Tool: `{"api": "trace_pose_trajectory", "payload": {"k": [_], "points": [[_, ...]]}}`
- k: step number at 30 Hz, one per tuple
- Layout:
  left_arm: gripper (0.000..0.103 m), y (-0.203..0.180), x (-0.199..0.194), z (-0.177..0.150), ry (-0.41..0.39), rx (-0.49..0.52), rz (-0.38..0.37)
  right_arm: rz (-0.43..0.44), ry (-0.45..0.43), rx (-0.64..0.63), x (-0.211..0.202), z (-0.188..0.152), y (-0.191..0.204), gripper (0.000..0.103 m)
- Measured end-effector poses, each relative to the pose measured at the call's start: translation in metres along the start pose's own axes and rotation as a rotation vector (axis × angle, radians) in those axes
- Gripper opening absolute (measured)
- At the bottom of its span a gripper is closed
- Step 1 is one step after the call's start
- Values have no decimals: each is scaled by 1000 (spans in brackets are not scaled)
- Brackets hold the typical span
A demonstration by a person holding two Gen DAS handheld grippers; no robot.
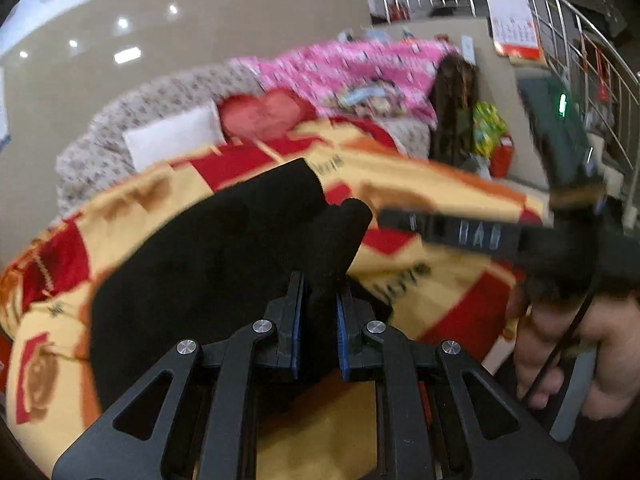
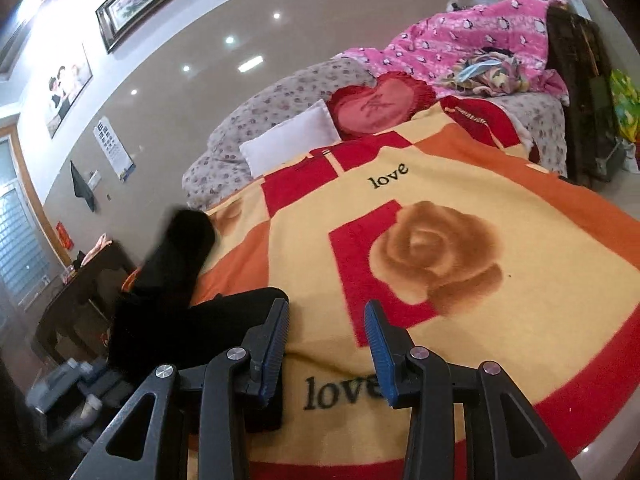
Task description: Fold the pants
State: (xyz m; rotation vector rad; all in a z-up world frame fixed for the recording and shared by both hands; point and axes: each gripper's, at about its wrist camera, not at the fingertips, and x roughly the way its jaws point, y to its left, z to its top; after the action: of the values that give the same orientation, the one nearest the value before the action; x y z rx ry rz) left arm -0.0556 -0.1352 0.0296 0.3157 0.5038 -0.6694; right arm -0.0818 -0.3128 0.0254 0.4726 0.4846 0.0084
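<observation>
The left gripper (image 1: 320, 312) is clamped on a bunched fold of the black fabric pants (image 1: 208, 248); the right gripper (image 2: 326, 344) hangs apart, empty. With only one thin pinch, the cloth could slip free or drag crooked across the yellow-and-red rose-print blanket (image 2: 500, 200).

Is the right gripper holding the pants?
No, in the right wrist view the right gripper is open with only the blanket between its fingers, while the black pants lie off to its left.

We saw both fisheye views bend hard toward dark, vignetted corners. Recessed ceiling spotlights (image 2: 229, 40) glared off the glossy beige wall (image 2: 192, 32). The left wrist view was motion-smeared; the black fabric pants (image 1: 208, 248) lost all detail there. The right view stayed sharp.
</observation>
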Motion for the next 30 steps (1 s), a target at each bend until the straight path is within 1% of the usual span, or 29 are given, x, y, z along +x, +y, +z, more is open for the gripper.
{"api": "trace_pose_trajectory", "payload": {"k": [1, 2, 6, 9, 12, 13, 14, 15, 17, 19, 21, 22, 23, 25, 26, 27, 29, 30], "points": [[15, 2, 6, -4, 28, -16, -19, -2, -2, 0, -1, 0, 0, 38], [18, 6, 6, -6, 32, -45, -39, -3, -5, 1, -1, 1, 0, 38], [21, 14, -1, -6, 46, -108, -73, -3, -12, 9, -1, 2, -4, 38], [22, 20, -22, -9, 36, -165, -114, -5, -20, 11, -2, 2, -4, 38], [22, 39, -54, -18, -4, -260, -177, -18, -64, -10, -10, 4, -1, 38], [29, 47, -66, -22, -21, -301, -191, -22, -83, -26, -13, 5, 1, 38], [42, 55, -75, -25, -43, -343, -212, -21, -103, -45, -17, 6, 4, 38], [45, 62, -81, -26, -68, -385, -233, -14, -119, -68, -20, 7, 9, 38], [46, 70, -83, -24, -102, -414, -239, -9, -130, -105, -21, 7, 16, 38], [46, 71, -73, -17, -85, -425, -240, -6, -123, -111, -18, 5, 19, 38], [46, 66, -71, -14, -78, -407, -264, -7, -109, -88, -15, 4, 17, 38], [46, 60, -72, -15, -75, -379, -254, 2, -103, -77, -15, 5, 15, 38], [46, 59, -73, -16, -71, -368, -238, 29, -96, -69, -15, 4, 14, 38], [46, 59, -78, -21, -72, -348, -188, 116, -73, -70, -20, 1, 15, 38], [46, 61, -81, -25, -84, -343, -156, 142, -61, -89, -25, -2, 19, 38], [46, 63, -86, -29, -101, -349, -114, 168, -56, -122, -31, -6, 25, 38], [46, 75, -92, -37, -122, -396, -26, 224, -22, -183, -41, -17, 37, 38], [46, 83, -94, -41, -134, -428, 3, 257, 12, -164, -44, -24, 38, 38]]}}
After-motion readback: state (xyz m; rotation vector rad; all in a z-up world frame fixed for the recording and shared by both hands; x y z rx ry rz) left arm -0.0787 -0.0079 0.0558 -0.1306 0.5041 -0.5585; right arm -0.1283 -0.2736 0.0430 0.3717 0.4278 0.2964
